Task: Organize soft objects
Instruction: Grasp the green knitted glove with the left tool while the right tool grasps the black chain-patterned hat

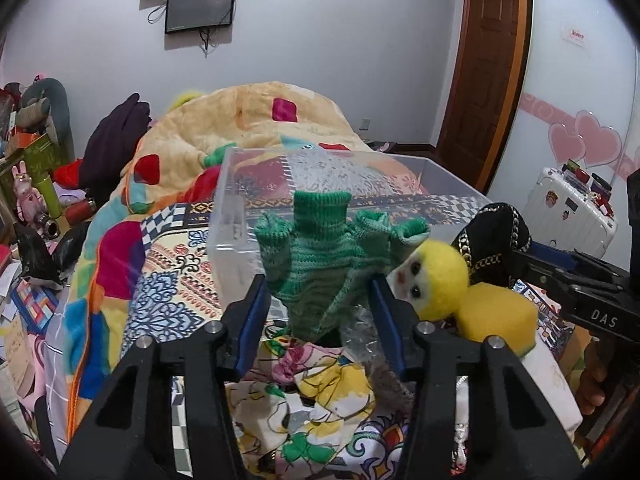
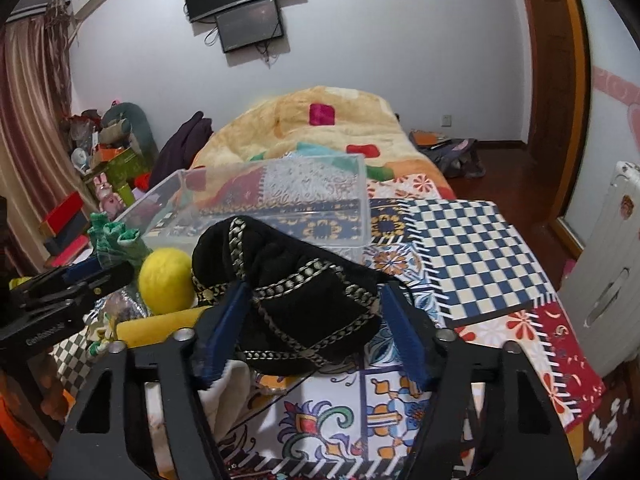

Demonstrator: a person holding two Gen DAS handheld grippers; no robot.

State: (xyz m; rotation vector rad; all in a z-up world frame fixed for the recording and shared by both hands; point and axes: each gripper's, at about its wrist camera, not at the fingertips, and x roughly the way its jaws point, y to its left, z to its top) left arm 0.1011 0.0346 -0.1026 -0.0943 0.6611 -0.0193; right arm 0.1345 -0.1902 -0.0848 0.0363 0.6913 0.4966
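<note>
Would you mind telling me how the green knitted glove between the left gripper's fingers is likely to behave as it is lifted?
The green knitted glove will probably flop: its knit fingers already curl and sag. It looks light, so the left gripper should carry it easily. The rough knit likely resists slipping, though loose parts may snag on the clear plastic box.

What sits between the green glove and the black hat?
The yellow plush doll lies between the green glove and the black hat. Left wrist view shows its face; right wrist view shows only its yellow head.

Left gripper [image 1: 320,304] clamping green knit glove [image 1: 320,252], clear plastic bin [image 1: 256,184] behind, yellow plush doll [image 1: 436,280] beside
</note>
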